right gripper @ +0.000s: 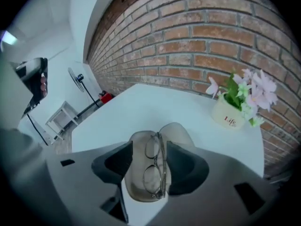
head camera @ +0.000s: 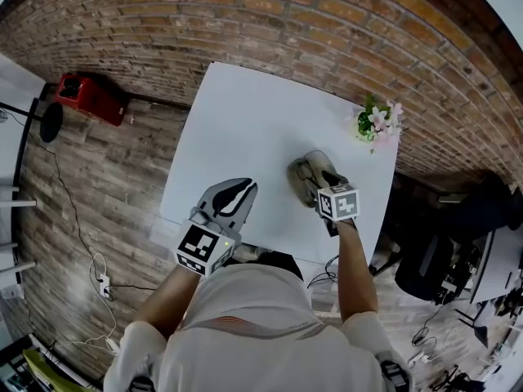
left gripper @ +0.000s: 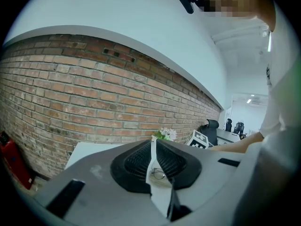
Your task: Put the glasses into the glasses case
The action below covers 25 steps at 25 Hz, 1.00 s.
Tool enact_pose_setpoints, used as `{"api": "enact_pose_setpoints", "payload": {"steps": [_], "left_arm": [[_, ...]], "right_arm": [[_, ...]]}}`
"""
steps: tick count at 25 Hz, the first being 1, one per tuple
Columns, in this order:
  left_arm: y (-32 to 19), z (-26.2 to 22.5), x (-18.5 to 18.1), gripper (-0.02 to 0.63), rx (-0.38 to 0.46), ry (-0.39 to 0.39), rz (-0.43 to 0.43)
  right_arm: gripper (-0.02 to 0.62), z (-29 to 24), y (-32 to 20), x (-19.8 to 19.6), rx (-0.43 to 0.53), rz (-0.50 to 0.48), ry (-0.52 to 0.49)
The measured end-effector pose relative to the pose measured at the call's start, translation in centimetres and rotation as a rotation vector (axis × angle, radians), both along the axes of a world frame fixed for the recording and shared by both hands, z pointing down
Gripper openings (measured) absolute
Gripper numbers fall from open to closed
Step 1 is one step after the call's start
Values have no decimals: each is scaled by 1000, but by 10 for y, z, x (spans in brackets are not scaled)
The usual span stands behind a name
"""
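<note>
My right gripper (right gripper: 150, 144) stands released, glasses (right gripper: 155, 166) lengthwise between its jaws, in the case (right gripper: 178, 132); left gripper (left gripper: 153, 143) clenched empty, farther away.

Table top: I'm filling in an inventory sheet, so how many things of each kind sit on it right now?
Glasses case: 1
Glasses: 1, lying in the open case
Flower pot: 1
Total: 3
</note>
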<state>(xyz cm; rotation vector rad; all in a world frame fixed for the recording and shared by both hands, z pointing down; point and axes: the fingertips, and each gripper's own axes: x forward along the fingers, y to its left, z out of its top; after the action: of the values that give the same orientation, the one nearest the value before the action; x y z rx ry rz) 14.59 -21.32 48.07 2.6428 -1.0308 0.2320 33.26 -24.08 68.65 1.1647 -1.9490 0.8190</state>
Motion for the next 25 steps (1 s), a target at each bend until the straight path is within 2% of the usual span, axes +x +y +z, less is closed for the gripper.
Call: {"api": "enact_pose_setpoints", "payload": {"steps": [3, 6, 10, 15, 20, 25], "left_arm": [[-2, -5, 1, 41, 14, 8, 5], [-6, -13, 3, 41, 34, 20, 12], [-13, -29, 6, 41, 75, 39, 29], [-24, -57, 9, 41, 143, 61, 45], [-37, -93, 14, 41, 227, 92, 73], [-36, -123, 24, 41, 285, 125, 125]], "right_arm": [[227, -42, -7, 5, 128, 55, -53], [142, -92, -11, 10, 276, 110, -102], [55, -154, -9, 11, 447, 151, -126], [52, -230, 7, 7, 649, 150, -139], [52, -310, 30, 19, 879, 224, -145], [51, -360, 56, 21, 990, 240, -131]]}}
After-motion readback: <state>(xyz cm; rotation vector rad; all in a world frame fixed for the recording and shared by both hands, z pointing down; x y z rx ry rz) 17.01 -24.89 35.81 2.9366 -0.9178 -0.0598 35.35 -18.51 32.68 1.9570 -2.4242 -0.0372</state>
